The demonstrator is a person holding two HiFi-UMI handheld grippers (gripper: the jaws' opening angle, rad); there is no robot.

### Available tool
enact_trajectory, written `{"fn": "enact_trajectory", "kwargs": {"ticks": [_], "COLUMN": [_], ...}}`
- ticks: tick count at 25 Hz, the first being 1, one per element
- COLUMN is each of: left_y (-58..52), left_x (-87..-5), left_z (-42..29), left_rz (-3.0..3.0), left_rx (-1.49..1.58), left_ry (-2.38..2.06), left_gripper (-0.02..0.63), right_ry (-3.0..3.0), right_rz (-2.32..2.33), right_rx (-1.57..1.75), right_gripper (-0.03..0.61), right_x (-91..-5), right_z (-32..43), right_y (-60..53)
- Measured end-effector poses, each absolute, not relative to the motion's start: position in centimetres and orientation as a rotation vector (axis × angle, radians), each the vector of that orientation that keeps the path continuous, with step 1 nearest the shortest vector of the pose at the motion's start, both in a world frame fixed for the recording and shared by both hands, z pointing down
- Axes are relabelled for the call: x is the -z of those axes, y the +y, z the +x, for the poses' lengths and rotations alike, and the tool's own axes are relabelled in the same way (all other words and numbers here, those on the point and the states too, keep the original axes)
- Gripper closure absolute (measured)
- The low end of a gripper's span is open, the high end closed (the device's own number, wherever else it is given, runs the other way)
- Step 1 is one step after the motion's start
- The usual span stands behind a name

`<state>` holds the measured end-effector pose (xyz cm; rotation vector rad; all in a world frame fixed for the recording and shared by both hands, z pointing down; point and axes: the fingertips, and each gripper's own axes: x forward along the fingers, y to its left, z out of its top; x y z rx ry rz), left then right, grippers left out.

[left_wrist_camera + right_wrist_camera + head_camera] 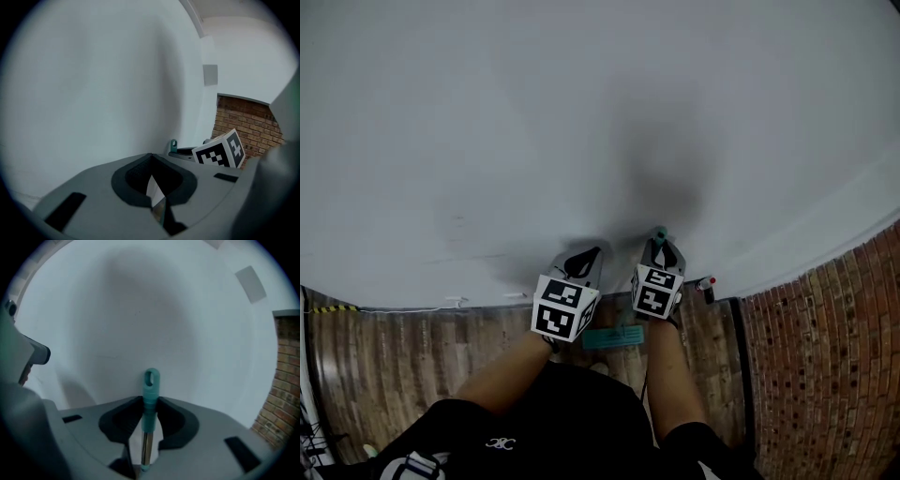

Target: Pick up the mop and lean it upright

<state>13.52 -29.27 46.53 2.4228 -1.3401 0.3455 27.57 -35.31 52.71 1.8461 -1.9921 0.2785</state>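
No readable text, number or brand is showing in any view. The left tool [584, 261] and the right tool [659, 242] are each carrying a marker cube [563, 309] that is showing black-and-white square codes only, no letters or digits. The same goes for the cube face [219, 154] that is showing in the left gripper view. A small white emblem [500, 443] is sitting on the person's black shirt [553, 412], too small to read.
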Motion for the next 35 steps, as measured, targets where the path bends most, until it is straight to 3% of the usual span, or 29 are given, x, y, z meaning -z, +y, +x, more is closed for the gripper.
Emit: {"fn": "enact_trajectory", "kwargs": {"ticks": [22,35], "left_y": [-27.8,-26.6], "left_x": [-47.4,-47.7], "left_z": [24.6,28.0], "left_rz": [2.666,2.704], "left_rx": [-0.420,-0.444], "left_ry": [-0.831,-0.684], "left_gripper": [0.620,0.620], "right_ry": [-1.849,-1.798], "right_rz": [2.270,2.362], "right_rx": [-0.364,-0.382], "right_gripper": [0.471,0.471], "right_x": [-50.2,-49.7], "right_z": [36.2,36.4], "right_y": [-20.8,-14.9]}}
